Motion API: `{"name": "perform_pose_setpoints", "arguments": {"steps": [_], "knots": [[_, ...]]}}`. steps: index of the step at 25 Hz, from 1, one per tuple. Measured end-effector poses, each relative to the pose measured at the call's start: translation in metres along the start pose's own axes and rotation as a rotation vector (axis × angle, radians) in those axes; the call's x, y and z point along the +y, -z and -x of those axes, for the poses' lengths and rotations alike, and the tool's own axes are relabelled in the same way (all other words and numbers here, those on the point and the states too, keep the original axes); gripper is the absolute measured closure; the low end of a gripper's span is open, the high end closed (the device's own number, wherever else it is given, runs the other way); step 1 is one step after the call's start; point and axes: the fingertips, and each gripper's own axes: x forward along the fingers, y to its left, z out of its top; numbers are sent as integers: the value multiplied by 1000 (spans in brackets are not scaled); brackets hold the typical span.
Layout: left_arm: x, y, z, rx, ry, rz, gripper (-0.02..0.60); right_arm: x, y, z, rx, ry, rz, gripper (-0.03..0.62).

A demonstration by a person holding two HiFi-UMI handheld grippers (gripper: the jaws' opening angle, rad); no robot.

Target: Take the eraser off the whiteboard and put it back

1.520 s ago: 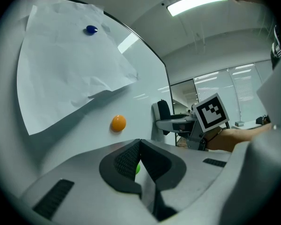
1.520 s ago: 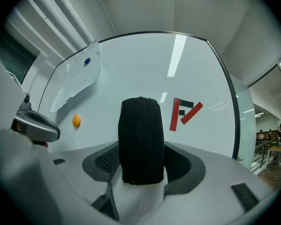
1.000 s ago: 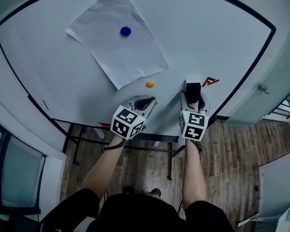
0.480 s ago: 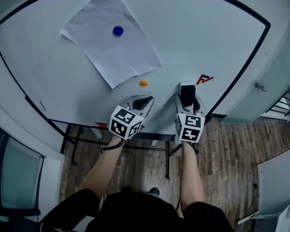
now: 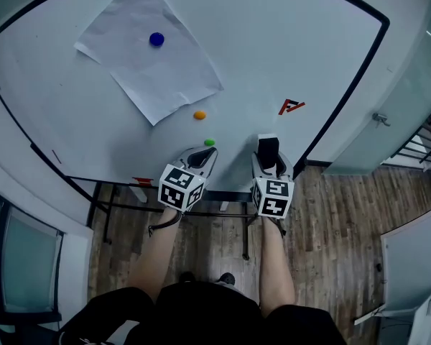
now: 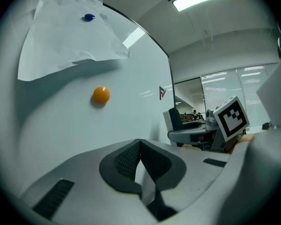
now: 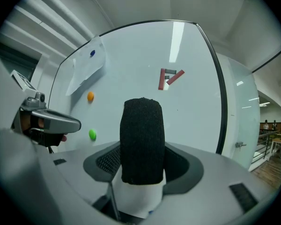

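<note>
Black felt faces the whiteboard [image 5: 273, 49] as we hold the eraser [image 7: 142, 139] pinched in our right claw [image 5: 269, 157], just off the board near its lower edge and the red mark [image 5: 291, 107], while our left claw [image 6: 139, 146] beside it is closed on nothing.
</note>
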Motion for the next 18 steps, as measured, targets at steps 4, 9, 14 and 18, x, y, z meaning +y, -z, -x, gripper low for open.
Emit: {"name": "perform_pose_setpoints", "arguments": {"steps": [4, 9, 14, 18], "knots": [[-1, 7, 3, 0, -25, 36, 560, -5, 22, 6, 27, -10, -24, 329], [0, 17, 10, 1, -66, 95, 560, -12, 44, 15, 55, -21, -52, 329], [-6, 30, 14, 15, -77, 125, 560, -14, 67, 27, 94, -28, -99, 329], [-13, 40, 18, 36, -69, 133, 560, -9, 84, 34, 125, -44, -116, 329]]}}
